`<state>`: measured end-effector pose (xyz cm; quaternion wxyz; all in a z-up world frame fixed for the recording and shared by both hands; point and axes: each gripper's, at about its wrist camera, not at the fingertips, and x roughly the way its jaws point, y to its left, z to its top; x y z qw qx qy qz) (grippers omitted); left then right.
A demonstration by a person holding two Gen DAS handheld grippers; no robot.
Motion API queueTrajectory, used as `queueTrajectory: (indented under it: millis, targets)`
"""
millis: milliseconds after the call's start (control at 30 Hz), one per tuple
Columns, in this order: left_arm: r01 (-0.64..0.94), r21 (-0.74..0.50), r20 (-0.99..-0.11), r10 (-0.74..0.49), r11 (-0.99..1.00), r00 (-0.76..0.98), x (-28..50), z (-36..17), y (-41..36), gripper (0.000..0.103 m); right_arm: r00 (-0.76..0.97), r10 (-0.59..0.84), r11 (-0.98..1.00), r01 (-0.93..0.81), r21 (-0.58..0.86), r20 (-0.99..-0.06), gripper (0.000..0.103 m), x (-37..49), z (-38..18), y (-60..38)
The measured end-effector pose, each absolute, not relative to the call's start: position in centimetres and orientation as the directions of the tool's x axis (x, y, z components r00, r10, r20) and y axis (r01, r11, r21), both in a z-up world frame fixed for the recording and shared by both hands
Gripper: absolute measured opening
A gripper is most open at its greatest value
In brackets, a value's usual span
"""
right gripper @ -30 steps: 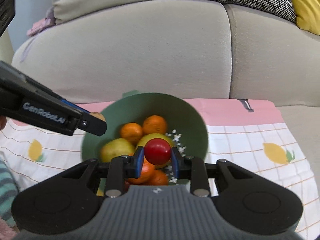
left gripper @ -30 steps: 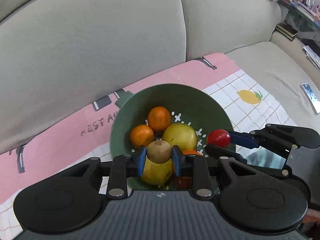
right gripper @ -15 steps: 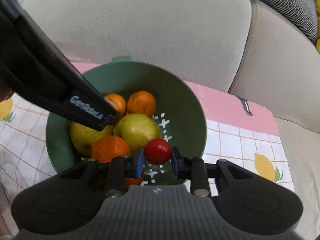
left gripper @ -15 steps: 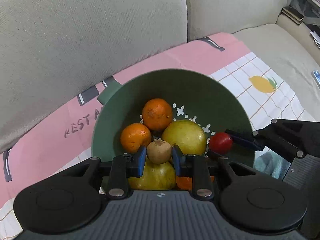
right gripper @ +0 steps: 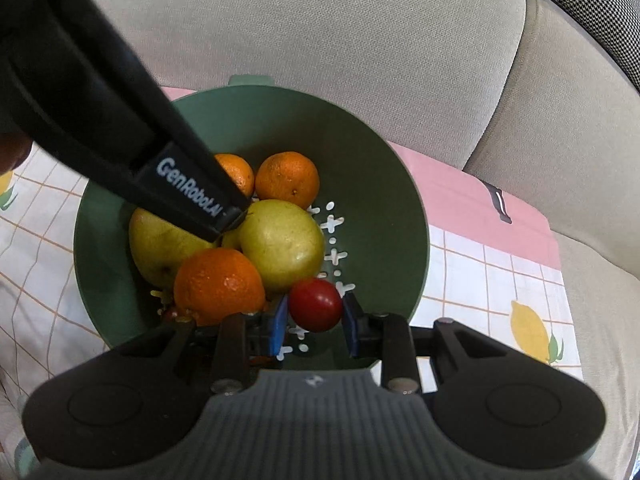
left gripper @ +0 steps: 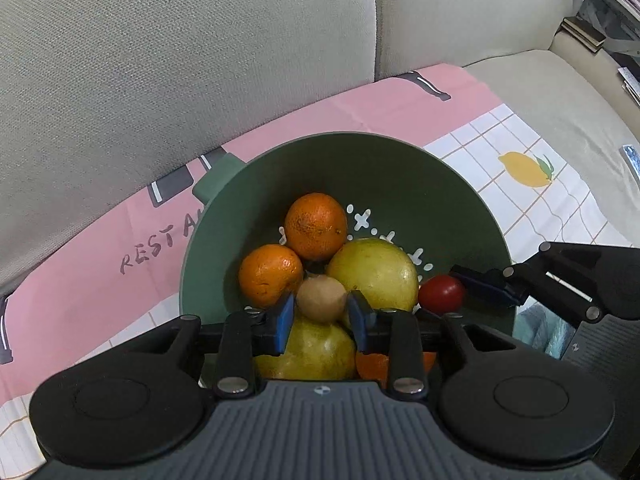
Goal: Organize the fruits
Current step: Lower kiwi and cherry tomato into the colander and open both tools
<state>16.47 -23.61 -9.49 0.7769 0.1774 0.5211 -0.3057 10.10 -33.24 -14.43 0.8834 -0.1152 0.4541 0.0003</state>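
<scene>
A green colander bowl [left gripper: 400, 176] [right gripper: 380, 200] holds several oranges [left gripper: 316, 226] [right gripper: 287, 178] and two yellow-green pears [left gripper: 374, 274] [right gripper: 282, 242]. My left gripper [left gripper: 322, 312] hangs low over the pile, and its jaws are opening. A small brown fruit [left gripper: 322, 298] lies between the blue pads, resting on the pears. In the right wrist view one black finger [right gripper: 188, 188] of the left gripper crosses the bowl and hides that fruit. My right gripper [right gripper: 314, 316] [left gripper: 450, 294] is shut on a red cherry tomato [right gripper: 316, 305] [left gripper: 442, 294] just inside the bowl's near right wall.
The bowl stands on a pink and lemon-check cloth [left gripper: 520, 208] spread over a beige sofa seat, close to the back cushions [left gripper: 200, 60]. A teal cloth [left gripper: 536, 328] lies beside the bowl. Books [left gripper: 580, 34] and a flat phone-like object [left gripper: 632, 156] lie far right.
Both grippers have sunk closer to the bowl, and the right one has rolled. The left pads have eased slightly apart around the brown fruit. The tomato stays gripped.
</scene>
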Motion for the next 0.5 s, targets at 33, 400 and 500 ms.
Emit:
queueTrajectory:
  millis: [33,400,500]
  targets:
    - [0.661,-0.048,-0.916,-0.297,0.748,0.27,16.4,-9.3,-23.5,0.04,0.586,-0.11,0.972,-0.104,-0.209,-0.803,0.026,10.1,-14.4,-33.2]
    - [0.651,-0.058,-0.861,-0.368,0.757,0.351,15.0,-4.5,-19.9,0.059,0.629,-0.172,0.956,-0.079,-0.282,-0.758,0.061,9.7,-11.5,-31.2]
    - [0.636,-0.018,-0.847,-0.35,0.772,0.401,14.0,-2.7,-18.5,0.061,0.648,-0.185,0.953,-0.064,-0.296,-0.739,0.07,9.4,-10.3,-30.9]
